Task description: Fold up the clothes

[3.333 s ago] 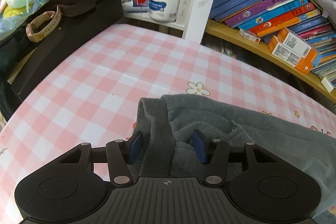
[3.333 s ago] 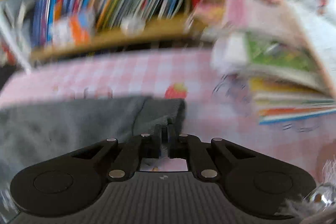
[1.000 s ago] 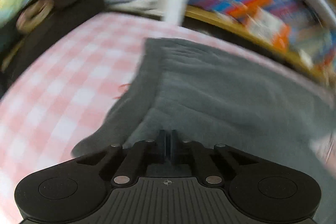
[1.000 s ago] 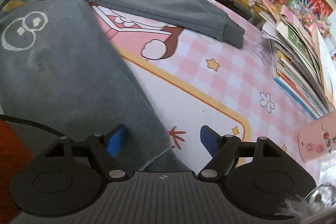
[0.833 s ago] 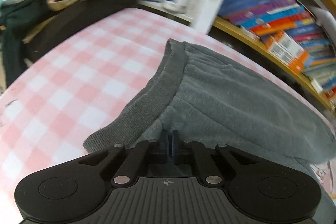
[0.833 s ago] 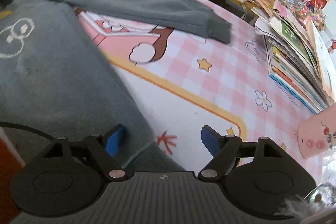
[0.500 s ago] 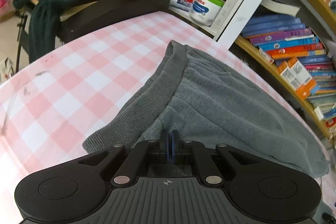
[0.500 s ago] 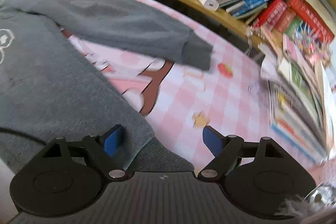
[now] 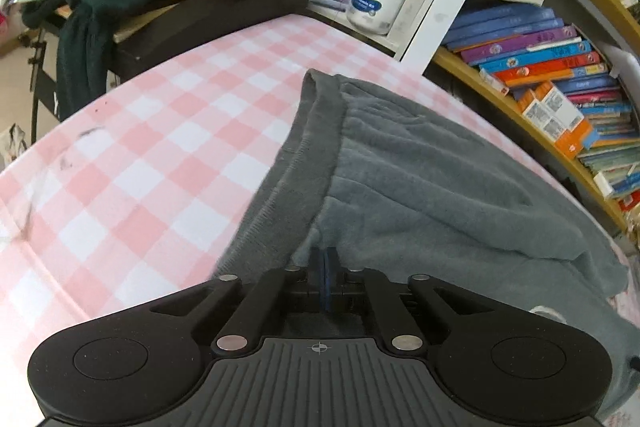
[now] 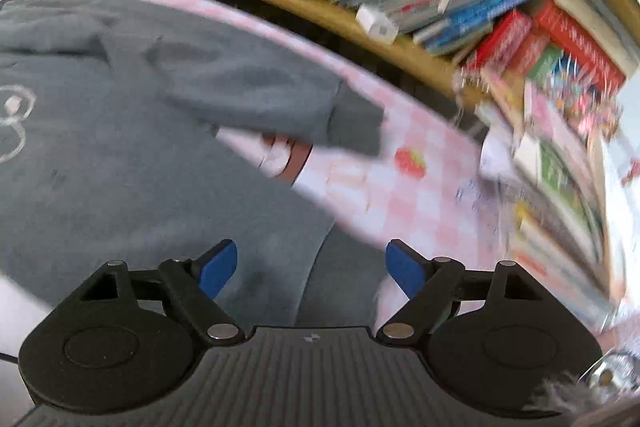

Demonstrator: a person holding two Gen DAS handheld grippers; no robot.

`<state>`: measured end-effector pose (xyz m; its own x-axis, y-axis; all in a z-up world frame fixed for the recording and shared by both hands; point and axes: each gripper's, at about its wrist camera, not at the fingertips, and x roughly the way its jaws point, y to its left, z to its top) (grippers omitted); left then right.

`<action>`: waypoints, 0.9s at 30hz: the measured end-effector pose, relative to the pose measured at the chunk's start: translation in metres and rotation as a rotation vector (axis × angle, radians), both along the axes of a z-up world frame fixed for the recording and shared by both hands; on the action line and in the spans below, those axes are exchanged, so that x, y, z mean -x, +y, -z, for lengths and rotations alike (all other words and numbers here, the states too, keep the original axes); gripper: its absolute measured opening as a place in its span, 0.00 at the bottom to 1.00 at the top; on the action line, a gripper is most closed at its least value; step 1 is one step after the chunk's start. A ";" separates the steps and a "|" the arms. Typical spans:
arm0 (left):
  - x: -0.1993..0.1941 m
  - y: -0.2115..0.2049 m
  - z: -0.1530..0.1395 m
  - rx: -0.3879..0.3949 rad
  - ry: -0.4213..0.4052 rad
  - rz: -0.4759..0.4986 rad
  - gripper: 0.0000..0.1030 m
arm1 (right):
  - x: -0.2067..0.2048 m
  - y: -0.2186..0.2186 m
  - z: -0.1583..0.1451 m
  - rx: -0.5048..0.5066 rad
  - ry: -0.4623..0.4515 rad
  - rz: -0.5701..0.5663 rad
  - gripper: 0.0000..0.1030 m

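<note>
Grey sweatshirt spread across the pink checked tablecloth, ribbed hem toward the black stand, one sleeve stretched out along the bookshelf side with its cuff flat on the cloth.

Left gripper: pads pressed together, nipping fabric just inside the hem; how much cloth sits in the pinch hard to say, hidden below the jaws.

Right gripper: spread wide, blue pads either side of the garment's lower corner, nothing clamped. View blurred toward the stacked books, so the exact edge line there possibly misjudged.

Risks from here, as judgement only:
- Thin bite on the left: a pull or lift likely to slip the knit out and drop the hem mid-fold.
- Closing the right too far from the edge: tablecloth caught along with the sweatshirt, or only one layer taken, giving a skewed fold.
- Uneven lift between the two hands: body twisting, sleeve dragged off line and bunched under the fold.
- Wide sweep toward the books: cuff or gripper snagging the stack.
</note>
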<state>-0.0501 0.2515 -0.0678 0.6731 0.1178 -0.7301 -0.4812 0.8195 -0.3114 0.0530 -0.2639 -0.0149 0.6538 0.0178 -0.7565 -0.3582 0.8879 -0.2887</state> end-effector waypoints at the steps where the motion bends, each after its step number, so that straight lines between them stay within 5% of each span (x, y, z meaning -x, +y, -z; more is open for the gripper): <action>1: -0.005 0.005 0.000 -0.006 0.005 -0.010 0.05 | 0.004 -0.001 0.004 -0.010 0.021 0.016 0.78; 6: -0.042 0.019 -0.005 -0.089 0.063 -0.103 0.05 | 0.025 -0.004 0.010 -0.157 0.105 0.087 0.78; 10: -0.058 0.016 -0.008 -0.131 0.104 -0.104 0.05 | 0.037 0.006 0.011 -0.176 0.105 0.086 0.78; 19: 0.008 -0.003 -0.009 -0.069 0.007 -0.052 0.05 | 0.038 -0.003 -0.007 -0.172 0.013 0.178 0.78; 27: 0.049 0.006 -0.017 -0.012 -0.080 -0.208 0.06 | 0.048 0.001 0.008 -0.114 0.103 0.140 0.77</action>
